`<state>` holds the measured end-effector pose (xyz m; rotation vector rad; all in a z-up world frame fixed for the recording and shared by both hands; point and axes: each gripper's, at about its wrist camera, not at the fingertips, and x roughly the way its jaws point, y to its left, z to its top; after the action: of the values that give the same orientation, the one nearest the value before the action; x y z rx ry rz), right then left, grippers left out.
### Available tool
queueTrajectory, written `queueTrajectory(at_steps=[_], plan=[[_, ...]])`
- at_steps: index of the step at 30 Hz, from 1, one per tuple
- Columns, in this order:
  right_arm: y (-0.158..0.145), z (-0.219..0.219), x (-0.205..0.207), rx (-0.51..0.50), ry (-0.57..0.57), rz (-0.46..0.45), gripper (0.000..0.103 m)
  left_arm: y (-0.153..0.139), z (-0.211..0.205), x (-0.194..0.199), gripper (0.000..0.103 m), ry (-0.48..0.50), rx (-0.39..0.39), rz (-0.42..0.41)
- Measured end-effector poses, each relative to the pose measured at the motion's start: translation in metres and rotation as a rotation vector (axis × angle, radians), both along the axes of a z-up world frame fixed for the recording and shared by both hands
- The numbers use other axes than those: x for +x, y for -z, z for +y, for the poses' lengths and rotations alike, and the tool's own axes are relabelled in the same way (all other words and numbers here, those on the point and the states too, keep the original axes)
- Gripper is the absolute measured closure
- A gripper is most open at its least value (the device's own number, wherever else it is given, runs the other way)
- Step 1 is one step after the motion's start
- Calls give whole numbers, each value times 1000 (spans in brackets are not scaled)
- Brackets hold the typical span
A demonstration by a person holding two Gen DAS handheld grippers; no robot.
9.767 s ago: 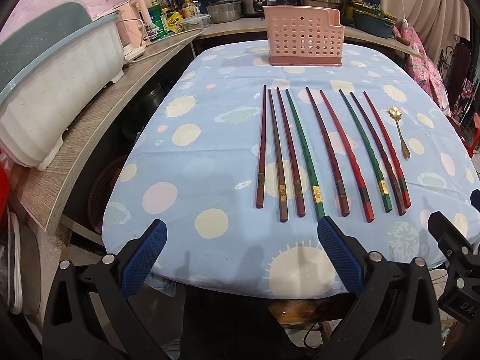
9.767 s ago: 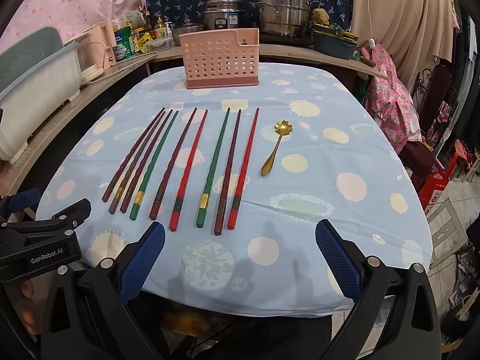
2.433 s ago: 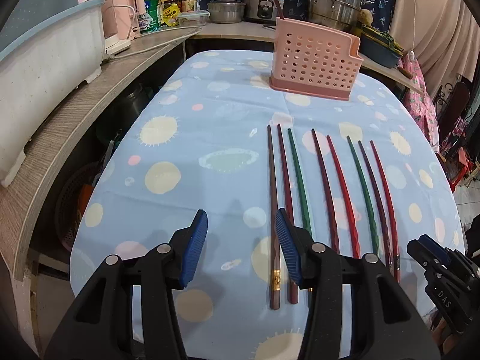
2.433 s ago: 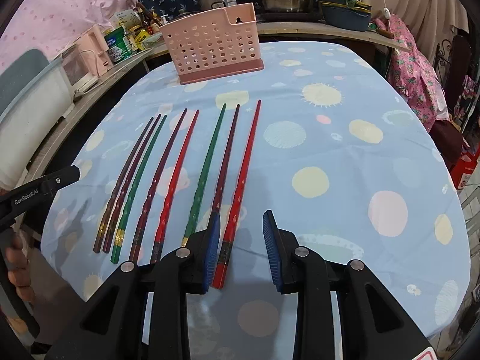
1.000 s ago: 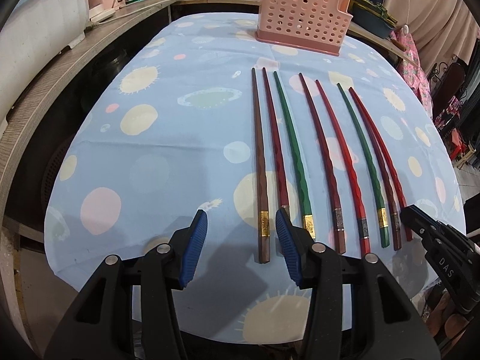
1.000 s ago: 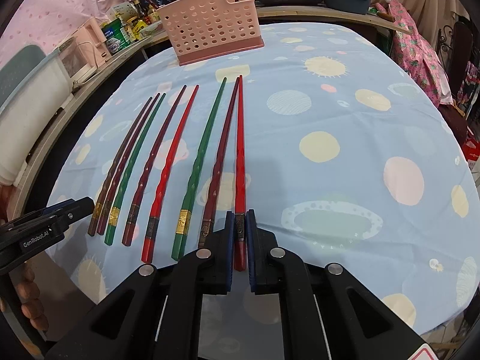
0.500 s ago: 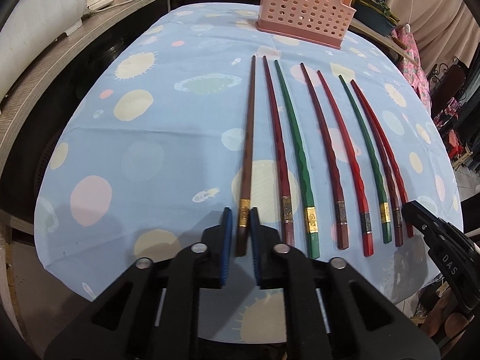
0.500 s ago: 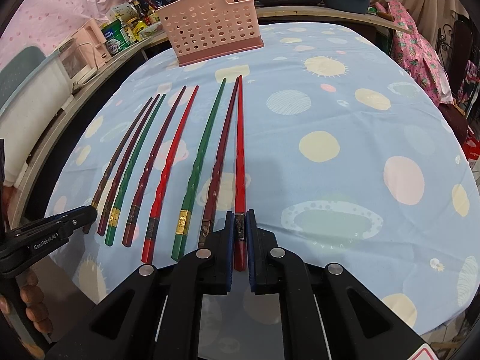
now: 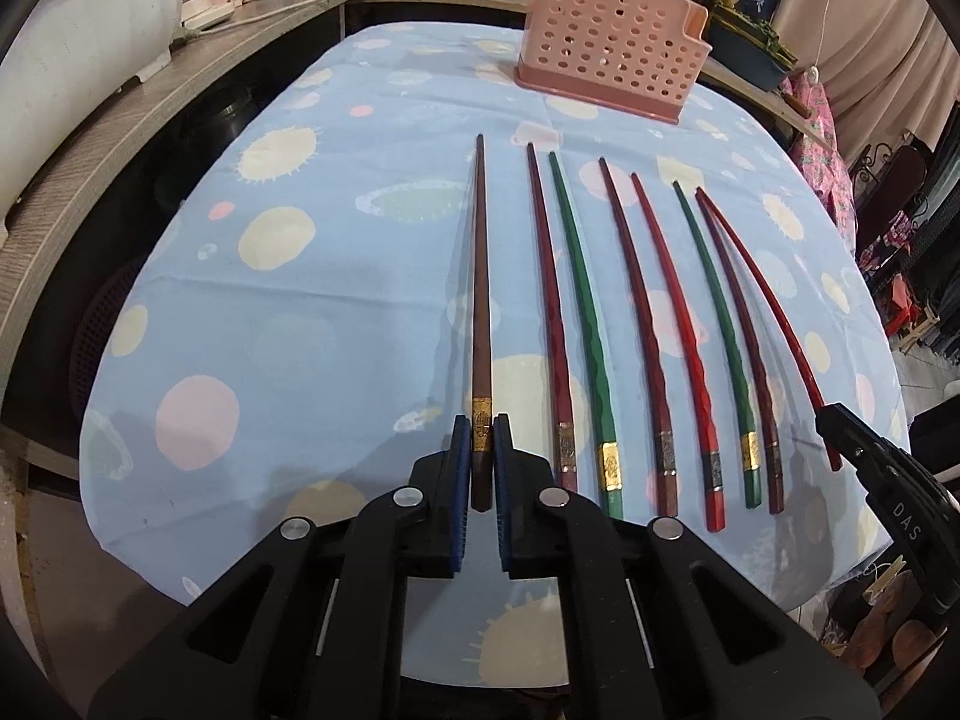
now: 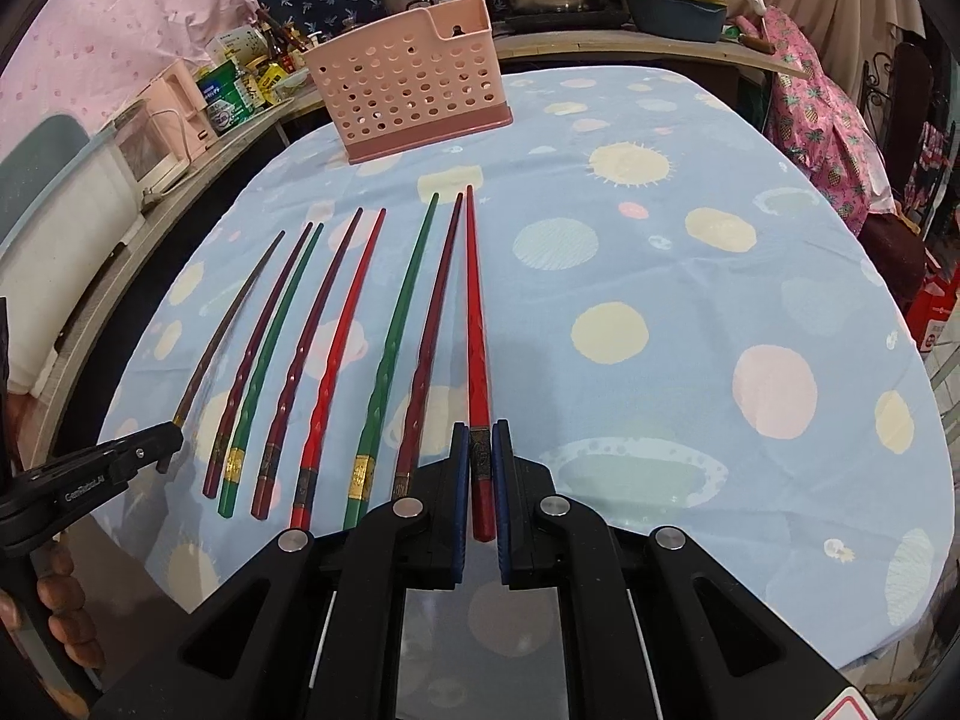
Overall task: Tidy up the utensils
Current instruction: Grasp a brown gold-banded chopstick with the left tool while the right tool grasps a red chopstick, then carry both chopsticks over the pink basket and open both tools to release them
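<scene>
You have a chopstick clamped in each tool: the left gripper (image 9: 478,468) is closed on the thick end of the plain brown wooden chopstick (image 9: 480,300), and the right gripper (image 10: 478,474) is closed on the handle of the bright red twisted chopstick (image 10: 476,324), each pinched beside its gold band. Both sticks sit at the outer ends of the row, while six more red, maroon and green chopsticks (image 10: 336,348) lie between them on the blue tablecloth with pale sun spots (image 10: 660,312). The step in hand appears to be the pick-up of the outer pair; whether either tip has left the cloth cannot be told. Next, you likely carry both forward to the pink perforated plastic utensil holder (image 9: 609,54), upright at the table's far end, then tip each stick upright to drop it through the open top. The cloth ahead is bare up to the holder. Keep the long tips clear of neighbouring sticks; the table's near edge (image 9: 252,546) lies just below your grips.
</scene>
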<state>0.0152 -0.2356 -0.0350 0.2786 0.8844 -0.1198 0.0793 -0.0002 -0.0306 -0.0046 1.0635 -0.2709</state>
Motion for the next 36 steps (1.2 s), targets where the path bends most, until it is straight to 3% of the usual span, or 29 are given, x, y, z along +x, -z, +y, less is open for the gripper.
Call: queueTrajectory(at_steps=[11, 26, 36], plan=[[-54, -29, 10, -1, 58, -130, 96, -46, 8, 16, 96, -28, -76, -74], [-139, -67, 56, -2, 90, -339, 96, -137, 11, 73, 96, -80, -139, -271], [-170, -78, 88, 12, 97, -420, 96, -186, 3, 113, 96, -103, -158, -386]])
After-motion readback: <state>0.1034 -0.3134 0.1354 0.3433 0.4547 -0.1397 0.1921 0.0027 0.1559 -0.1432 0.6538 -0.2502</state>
